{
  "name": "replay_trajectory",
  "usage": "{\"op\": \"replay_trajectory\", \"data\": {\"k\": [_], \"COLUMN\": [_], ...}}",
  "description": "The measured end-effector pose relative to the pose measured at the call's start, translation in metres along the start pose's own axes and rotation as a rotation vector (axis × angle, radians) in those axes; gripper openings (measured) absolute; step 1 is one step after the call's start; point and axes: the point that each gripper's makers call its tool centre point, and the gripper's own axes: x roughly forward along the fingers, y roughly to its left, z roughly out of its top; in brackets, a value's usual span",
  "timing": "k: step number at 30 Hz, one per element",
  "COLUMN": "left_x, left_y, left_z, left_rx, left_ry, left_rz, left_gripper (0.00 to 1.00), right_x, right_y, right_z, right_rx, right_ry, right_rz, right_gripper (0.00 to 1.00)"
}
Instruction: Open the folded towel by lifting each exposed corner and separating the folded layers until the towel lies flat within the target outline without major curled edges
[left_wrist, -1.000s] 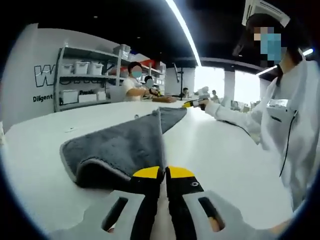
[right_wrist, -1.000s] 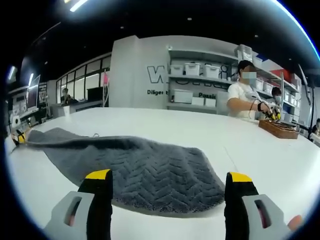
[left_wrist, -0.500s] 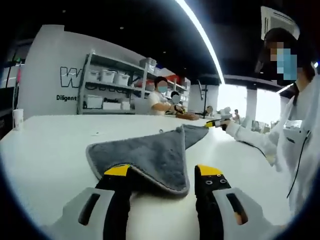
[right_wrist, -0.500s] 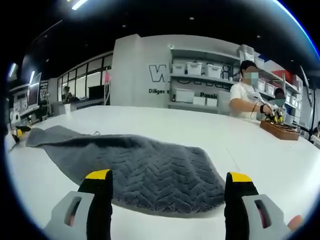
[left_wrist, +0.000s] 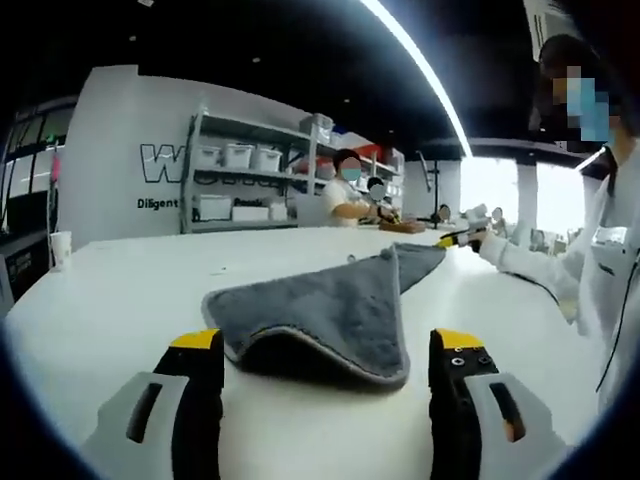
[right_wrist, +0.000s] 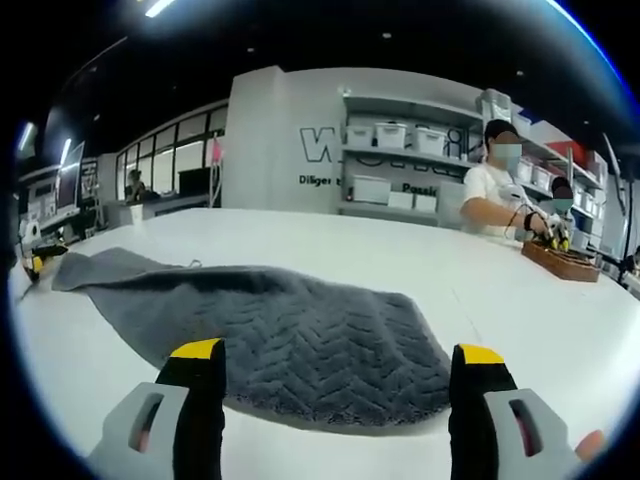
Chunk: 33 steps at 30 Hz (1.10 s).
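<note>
A grey towel (left_wrist: 320, 305) lies on the white table (left_wrist: 110, 300) just ahead of my left gripper (left_wrist: 326, 345), whose jaws stand wide open on either side of its near edge. That near edge arches up a little off the table. In the right gripper view the towel (right_wrist: 290, 325) shows a herringbone weave and stretches away to the left. My right gripper (right_wrist: 338, 352) is open, its jaws flanking the towel's near rounded end. The right gripper (left_wrist: 455, 238) also appears at the towel's far corner, held by a hand in a white sleeve. The left gripper (right_wrist: 35, 262) shows at the far left end.
A person in a white coat (left_wrist: 610, 260) stands at the table's right side. Other people work at the far end beside a wooden tray (right_wrist: 565, 258). Shelves with white bins (left_wrist: 240, 180) line the back wall. A paper cup (left_wrist: 60, 250) stands at the table's left.
My left gripper went from shut at the towel's raised fold to wide open, and the fold dropped onto the table. The right gripper stayed open and still.
</note>
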Motion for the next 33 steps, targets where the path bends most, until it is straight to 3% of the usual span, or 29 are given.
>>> {"op": "replay_trajectory", "data": {"k": [10,20,27,33], "left_x": [-0.001,-0.003,-0.005,-0.007], "left_y": [0.008,0.012,0.016,0.020], "left_z": [0.000,-0.001,-0.003,-0.001], "left_rx": [0.014,0.036,0.053,0.061], "left_ry": [0.010,0.021,0.040,0.041], "left_rz": [0.051,0.077,0.107,0.126], "left_gripper": [1.00,1.00,1.00,1.00], "right_x": [0.002,0.003,0.005,0.010], "right_y": [0.002,0.005,0.019,0.048], "right_z": [-0.001,0.000,0.005,0.013], "right_rx": [-0.009,-0.022,-0.054,-0.130], "right_ry": [0.006,0.005,-0.001,-0.017], "right_rz": [0.007,0.013,0.036,0.075], "right_gripper": [0.93,0.93,0.93,0.93]}}
